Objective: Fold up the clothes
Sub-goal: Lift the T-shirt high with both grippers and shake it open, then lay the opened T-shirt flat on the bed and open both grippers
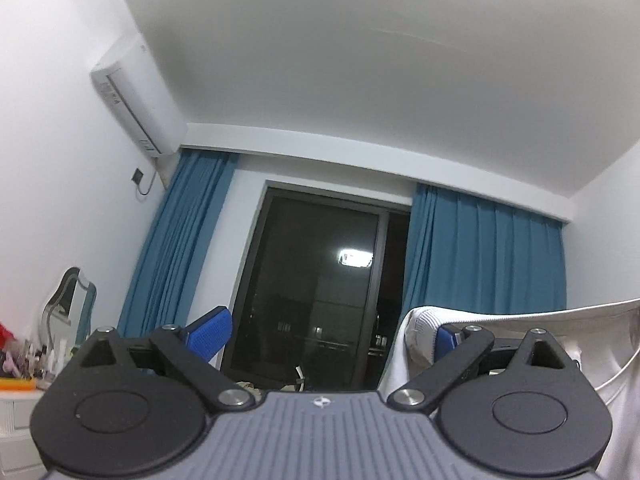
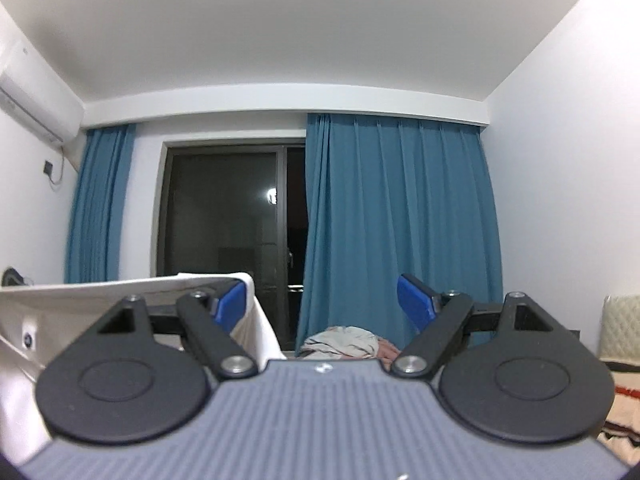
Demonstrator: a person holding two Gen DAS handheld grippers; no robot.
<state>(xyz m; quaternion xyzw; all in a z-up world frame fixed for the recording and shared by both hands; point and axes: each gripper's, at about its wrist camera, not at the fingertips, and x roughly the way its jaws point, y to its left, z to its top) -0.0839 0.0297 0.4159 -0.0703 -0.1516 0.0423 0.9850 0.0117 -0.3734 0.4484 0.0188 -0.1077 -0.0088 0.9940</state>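
Step in hand, judged: lift-and-spread of white garment (image 1: 520, 320), stretched taut between both grippers, high before window.

Left gripper (image 1: 332, 330): jaws wide, cloth draped over right finger only.

Right gripper (image 2: 320, 300): jaws wide, cloth hooked on left finger.

Next: lower flat, keep hem taut.

Garment: white, ribbed edge, small round label.

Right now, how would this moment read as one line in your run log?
stage: lifting garment | left gripper: open, white garment draped over one finger | right gripper: open, same cloth on inner finger | cloth spans both
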